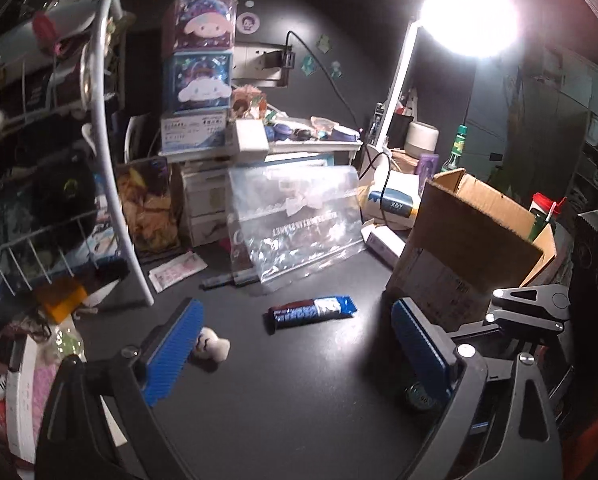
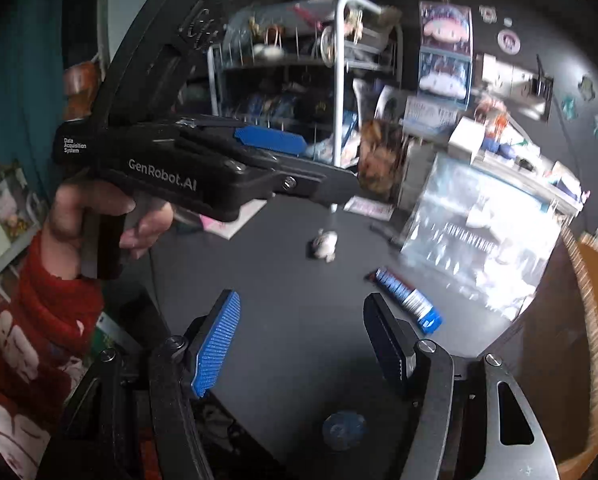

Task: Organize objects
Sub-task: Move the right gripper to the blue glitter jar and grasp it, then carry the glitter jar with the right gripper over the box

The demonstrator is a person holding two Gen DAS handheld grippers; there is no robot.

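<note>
Both grippers hanging open and empty; snack bar [image 1: 312,311] lying crosswise ahead of the left gripper [image 1: 295,354], probably nearer it than the right gripper [image 2: 303,344].

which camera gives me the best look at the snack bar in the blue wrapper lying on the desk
The left wrist view: the snack bar lies sharp and whole between the open fingers, ahead on the dark desk. In the right wrist view the same snack bar is whole too, but motion-blurred and off to the right.
</note>
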